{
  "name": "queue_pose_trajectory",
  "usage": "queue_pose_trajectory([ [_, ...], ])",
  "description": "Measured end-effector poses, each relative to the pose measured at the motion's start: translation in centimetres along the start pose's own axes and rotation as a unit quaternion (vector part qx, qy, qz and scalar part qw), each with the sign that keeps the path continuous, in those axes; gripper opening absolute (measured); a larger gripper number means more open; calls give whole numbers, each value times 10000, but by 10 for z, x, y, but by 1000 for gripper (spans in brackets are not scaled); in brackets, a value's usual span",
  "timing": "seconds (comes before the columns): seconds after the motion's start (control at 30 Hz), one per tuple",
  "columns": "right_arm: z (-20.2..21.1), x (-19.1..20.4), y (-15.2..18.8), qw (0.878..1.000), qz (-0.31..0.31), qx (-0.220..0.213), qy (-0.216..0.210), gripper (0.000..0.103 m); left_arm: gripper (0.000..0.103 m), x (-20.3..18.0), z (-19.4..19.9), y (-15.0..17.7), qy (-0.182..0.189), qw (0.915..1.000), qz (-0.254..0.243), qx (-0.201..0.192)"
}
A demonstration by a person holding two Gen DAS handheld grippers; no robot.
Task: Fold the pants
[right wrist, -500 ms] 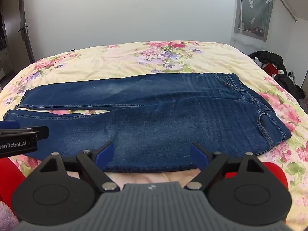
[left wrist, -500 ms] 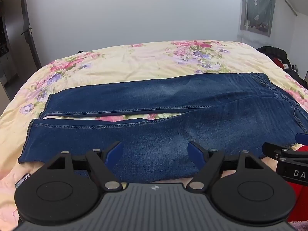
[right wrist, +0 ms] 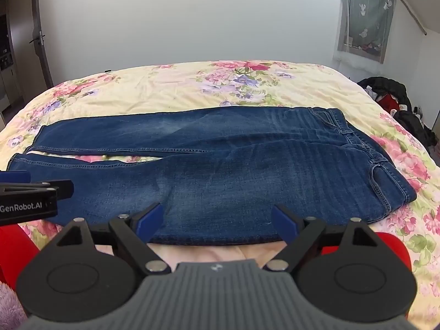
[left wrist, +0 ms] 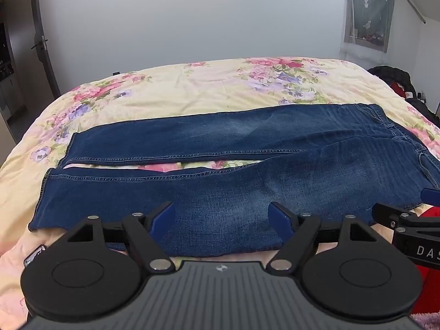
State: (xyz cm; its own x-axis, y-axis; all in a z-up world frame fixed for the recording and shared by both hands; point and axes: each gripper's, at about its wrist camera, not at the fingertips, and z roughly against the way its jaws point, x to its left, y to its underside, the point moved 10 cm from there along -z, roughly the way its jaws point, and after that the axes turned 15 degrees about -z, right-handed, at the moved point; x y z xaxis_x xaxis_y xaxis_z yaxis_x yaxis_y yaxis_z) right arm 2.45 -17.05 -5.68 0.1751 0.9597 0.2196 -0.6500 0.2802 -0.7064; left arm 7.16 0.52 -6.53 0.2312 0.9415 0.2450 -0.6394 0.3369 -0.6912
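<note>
Dark blue jeans (left wrist: 233,162) (right wrist: 220,165) lie flat across the bed, waistband to the right, both legs running left with a thin gap between them. My left gripper (left wrist: 221,214) hovers open over the near leg around the knee, nothing between its blue pads. My right gripper (right wrist: 217,217) stands open above the near thigh edge, also holding nothing. Each gripper shows at the edge of the other's view: the right gripper (left wrist: 429,195) at the far right of the left wrist view, the left gripper (right wrist: 16,177) at the far left of the right wrist view.
The bed has a cream floral quilt (left wrist: 220,88) (right wrist: 170,88). Dark and red clothes (right wrist: 396,101) are piled off the bed's right side. A phone (left wrist: 34,254) lies near the front left edge. Red fabric (right wrist: 390,244) shows below the grippers. A door (right wrist: 38,35) stands at far left.
Both views have shifted very slightly; the jeans lie as before and both grippers stay open.
</note>
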Motion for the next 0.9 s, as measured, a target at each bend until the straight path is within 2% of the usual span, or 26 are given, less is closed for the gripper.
queue_pose_trajectory([
  [0.9, 10, 13, 2, 9999, 120, -15, -94, 82, 90, 7, 9, 0, -62, 10000, 40, 3],
])
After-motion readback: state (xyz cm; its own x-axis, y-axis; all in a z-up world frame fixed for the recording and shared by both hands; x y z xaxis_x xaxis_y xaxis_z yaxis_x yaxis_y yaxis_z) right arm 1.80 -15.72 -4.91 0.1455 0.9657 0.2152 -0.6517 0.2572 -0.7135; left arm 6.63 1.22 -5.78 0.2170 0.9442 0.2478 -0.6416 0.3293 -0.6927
